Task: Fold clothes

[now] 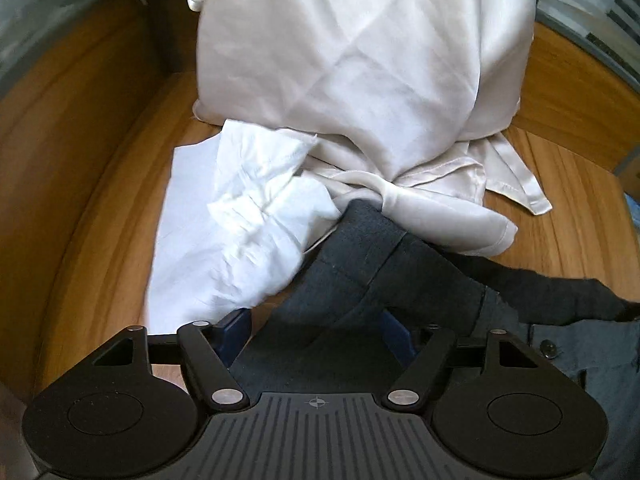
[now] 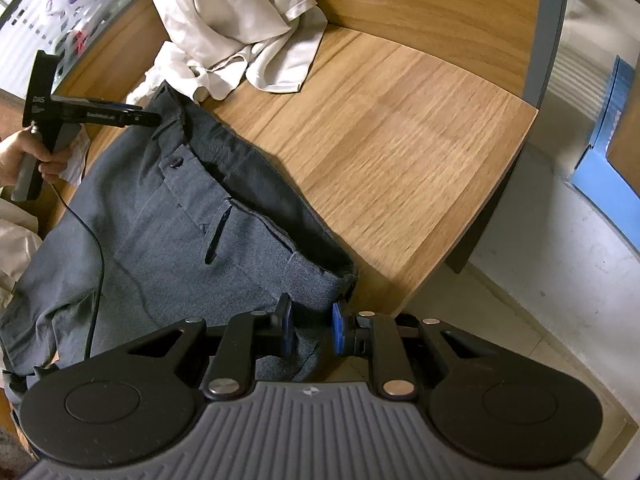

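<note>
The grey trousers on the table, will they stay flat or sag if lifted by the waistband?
The grey trousers would probably sag: the fabric already wrinkles and drapes limply. Likely heavier than the cream garment, since the weave looks thicker. The wooden table looks smooth, so they should slide easily.

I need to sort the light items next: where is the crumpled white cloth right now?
In the left wrist view the white cloth lies left of centre on the wooden table, tucked against the cream garment and touching the grey trousers.

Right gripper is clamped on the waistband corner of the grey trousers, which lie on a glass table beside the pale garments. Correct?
Not quite: the table is wood-grain, not glass, as the right wrist view shows. The right gripper does clamp the grey trousers beside the pale garments.
</note>
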A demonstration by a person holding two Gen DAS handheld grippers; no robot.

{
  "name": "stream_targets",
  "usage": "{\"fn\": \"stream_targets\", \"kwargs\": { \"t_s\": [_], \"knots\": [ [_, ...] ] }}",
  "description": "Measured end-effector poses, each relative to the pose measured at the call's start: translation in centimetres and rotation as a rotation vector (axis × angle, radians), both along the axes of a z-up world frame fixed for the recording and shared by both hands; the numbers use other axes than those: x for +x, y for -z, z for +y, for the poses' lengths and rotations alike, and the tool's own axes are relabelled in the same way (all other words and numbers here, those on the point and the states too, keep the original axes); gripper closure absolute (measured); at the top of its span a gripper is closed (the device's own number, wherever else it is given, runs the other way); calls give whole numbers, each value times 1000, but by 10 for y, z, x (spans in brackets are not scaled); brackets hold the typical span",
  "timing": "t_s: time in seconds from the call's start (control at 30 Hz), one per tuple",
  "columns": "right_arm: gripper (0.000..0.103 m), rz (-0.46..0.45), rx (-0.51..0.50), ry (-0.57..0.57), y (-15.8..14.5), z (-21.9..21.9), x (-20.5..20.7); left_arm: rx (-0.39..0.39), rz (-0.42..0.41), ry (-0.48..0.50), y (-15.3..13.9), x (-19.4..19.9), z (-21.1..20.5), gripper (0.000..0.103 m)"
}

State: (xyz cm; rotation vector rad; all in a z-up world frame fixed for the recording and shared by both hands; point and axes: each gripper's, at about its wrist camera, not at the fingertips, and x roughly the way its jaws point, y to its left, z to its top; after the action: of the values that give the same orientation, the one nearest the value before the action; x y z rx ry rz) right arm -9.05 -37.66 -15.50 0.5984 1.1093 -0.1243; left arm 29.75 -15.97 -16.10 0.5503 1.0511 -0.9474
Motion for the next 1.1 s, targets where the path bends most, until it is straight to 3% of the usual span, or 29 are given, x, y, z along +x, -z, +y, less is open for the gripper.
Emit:
{"fn": "stream_targets", "kwargs": {
  "t_s": [0.07, 0.2, 0.23, 0.4, 0.73, 0.9, 1.1],
  "knots": [
    [81, -2, -3, 1, 0, 0, 0, -34, -9, 4, 0, -6, 5, 42],
    [81, -6, -10, -1, -1, 1, 1, -55, -54, -5, -7, -25, 17, 88],
    [81, -10, -15, -3, -2, 2, 0, -75, -60, -34, -11, -28, 24, 93],
    [82, -52, -54, -15, -14, 10, -2, -189, -124, -165, -44, -48, 58, 96],
    [83, -187, -126, -36, -58, 17, -8, -326, -285, -286, -113, -94, 90, 99],
    [83, -242, -176, -24, -80, 2, -1, -359, -327, -313, -128, -84, 80, 99],
    [83, -230, -221, 18, -79, -42, 23, -374, -319, -336, -124, -52, 43, 99]
  ]
}}
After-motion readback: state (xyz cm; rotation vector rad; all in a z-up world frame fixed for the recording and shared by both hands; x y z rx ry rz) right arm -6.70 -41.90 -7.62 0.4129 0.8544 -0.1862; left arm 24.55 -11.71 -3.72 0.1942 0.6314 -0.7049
